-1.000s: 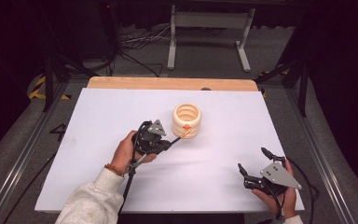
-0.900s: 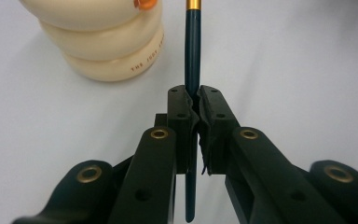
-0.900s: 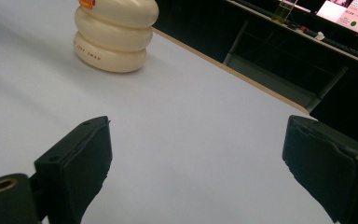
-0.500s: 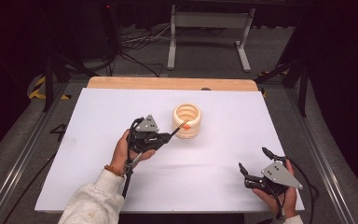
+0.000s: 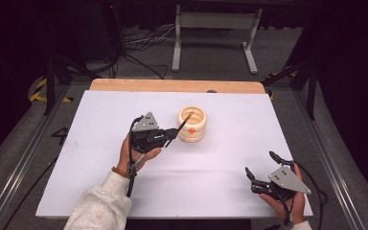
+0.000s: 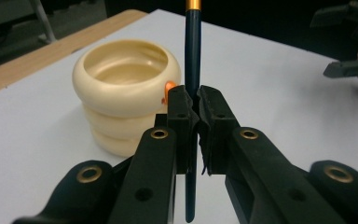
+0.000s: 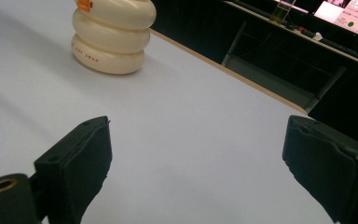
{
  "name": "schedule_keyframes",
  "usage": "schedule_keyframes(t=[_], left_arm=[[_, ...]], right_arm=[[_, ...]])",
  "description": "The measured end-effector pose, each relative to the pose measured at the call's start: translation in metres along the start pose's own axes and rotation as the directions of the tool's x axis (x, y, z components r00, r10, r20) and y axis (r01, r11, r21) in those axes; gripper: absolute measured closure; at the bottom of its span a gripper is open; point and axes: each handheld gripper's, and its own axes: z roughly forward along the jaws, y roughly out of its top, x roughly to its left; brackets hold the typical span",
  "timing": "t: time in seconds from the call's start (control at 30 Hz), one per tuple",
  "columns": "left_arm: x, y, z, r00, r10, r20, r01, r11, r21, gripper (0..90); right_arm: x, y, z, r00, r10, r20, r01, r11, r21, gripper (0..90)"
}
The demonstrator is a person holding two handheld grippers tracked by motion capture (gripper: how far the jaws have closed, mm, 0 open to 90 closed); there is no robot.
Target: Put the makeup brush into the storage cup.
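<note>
Centre frame, the left gripper (image 5: 173, 134) is clamped tight on a dark pencil (image 6: 192, 56), its tip over the cream holder (image 5: 192, 124). It should tilt upright before release. The right gripper (image 5: 261, 171) waits wide open, empty, lower right.

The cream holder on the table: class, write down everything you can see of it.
The cream holder is a glossy, plastic-looking pot shaped like three stacked rounded rings, with an open, empty hollow top. An orange beak-like knob sticks out near its rim, and small lettering runs round its bottom ring. It stands upright on the white table, towards the far middle. The dark pen in the left claw points over its rim; whether they touch I cannot tell.
</note>
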Motion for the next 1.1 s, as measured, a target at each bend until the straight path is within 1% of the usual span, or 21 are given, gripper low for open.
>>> schedule_keyframes(t=[0.03,0.07,0.1,0.13,0.2,0.23,0.3,0.33,0.37,0.4,0.47,0.5,0.6,0.7,0.73,0.87,0.93,0.97,1.0,1.03,1.1], left_arm=[[0.001,0.001,0.0,1.0,0.001,0.006,-0.001,1.0,-0.006,83.9],[0.001,0.002,0.0,1.0,-0.008,-0.001,0.008,0.9997,-0.021,83.9],[0.001,0.003,-0.001,0.9999,-0.013,0.004,0.013,0.9994,-0.031,83.9],[0.002,0.004,-0.001,0.9999,-0.005,0.01,0.005,0.9991,-0.041,83.9],[0.002,0.006,-0.002,0.9998,-0.017,0.006,0.017,0.9978,-0.065,83.9],[0.004,0.007,-0.002,0.9999,-0.011,0.007,0.011,0.9971,-0.076,83.9],[0.005,0.009,-0.002,0.9998,-0.019,-0.001,0.019,0.9956,-0.092,83.9],[0.007,0.01,-0.002,0.9999,-0.015,0.002,0.015,0.9951,-0.097,83.8],[0.007,0.011,-0.001,0.9997,-0.024,0.004,0.024,0.9942,-0.104,83.8],[0.008,0.012,-0.001,0.9998,-0.021,-0.002,0.021,0.9939,-0.108,83.9],[0.009,0.013,0.0,0.9998,-0.021,0.002,0.021,0.9933,-0.114,83.9],[0.01,0.014,0.0,0.9997,-0.025,-0.001,0.025,0.9916,-0.127,83.9],[0.014,0.019,0.0,0.9999,-0.015,-0.005,0.015,0.9892,-0.146,83.9],[0.016,0.022,0.002,0.9997,-0.024,-0.001,0.023,0.9872,-0.158,83.9],[0.017,0.023,0.003,0.9997,-0.024,-0.006,0.023,0.9857,-0.167,83.9],[0.02,0.028,0.008,0.9999,-0.013,-0.007,0.012,0.983,-0.183,83.8],[0.02,0.029,0.009,0.9999,-0.013,-0.005,0.012,0.983,-0.183,83.9],[0.021,0.03,0.011,0.9999,-0.009,-0.01,0.007,0.9824,-0.186,83.9],[0.023,0.033,0.013,0.9999,-0.013,-0.001,0.012,0.981,-0.194,83.9],[0.024,0.034,0.014,1.0,-0.009,-0.004,0.008,0.9802,-0.198,83.9],[0.025,0.037,0.017,1.0,-0.002,0.004,0.003,0.9793,-0.202,83.8]], right_arm=[[0.0,0.0,0.0,1.0,-0.001,0.0,0.001,1.0,0.0,8.4],[0.0,0.0,0.0,1.0,-0.001,0.0,0.001,1.0,0.0,8.5],[0.0,0.0,0.0,1.0,-0.002,0.0,0.002,1.0,0.0,8.5],[0.0,0.0,0.0,1.0,-0.001,0.0,0.001,1.0,0.0,8.4],[0.0,0.0,0.0,1.0,-0.001,0.0,0.001,1.0,-0.001,8.5],[0.0,0.0,0.0,1.0,0.0,0.0,0.0,1.0,-0.001,8.5],[0.0,0.0,0.0,1.0,-0.001,0.0,0.001,1.0,-0.001,8.4],[0.0,0.0,0.0,1.0,-0.001,0.0,0.001,1.0,-0.002,8.4],[0.0,0.0,0.0,1.0,-0.001,0.0,0.001,1.0,-0.001,8.5],[0.0,0.0,0.0,1.0,-0.001,0.0,0.001,1.0,-0.002,8.4],[0.0,0.0,0.0,1.0,-0.001,0.0,0.001,1.0,-0.001,8.4],[0.0,0.0,0.0,1.0,0.0,0.0,0.0,1.0,-0.002,8.4],[0.0,0.0,0.0,1.0,-0.001,0.001,0.001,1.0,-0.002,8.4],[0.0,0.0,0.0,1.0,0.0,0.0,0.0,1.0,-0.003,8.4],[0.0,0.0,0.0,1.0,0.0,0.0,0.0,1.0,-0.004,8.4],[-0.001,0.0,0.0,1.0,0.002,0.002,-0.002,1.0,-0.006,8.4],[-0.001,0.0,0.0,1.0,0.002,0.003,-0.002,1.0,-0.006,8.4],[-0.001,0.0,0.0,1.0,0.003,0.002,-0.003,1.0,-0.007,8.4],[-0.001,0.0,0.0,1.0,0.003,0.002,-0.003,1.0,-0.007,8.4],[-0.001,0.0,0.0,1.0,0.004,0.002,-0.004,1.0,-0.007,8.4],[-0.001,0.0,0.0,1.0,0.004,0.003,-0.004,1.0,-0.008,8.4]])
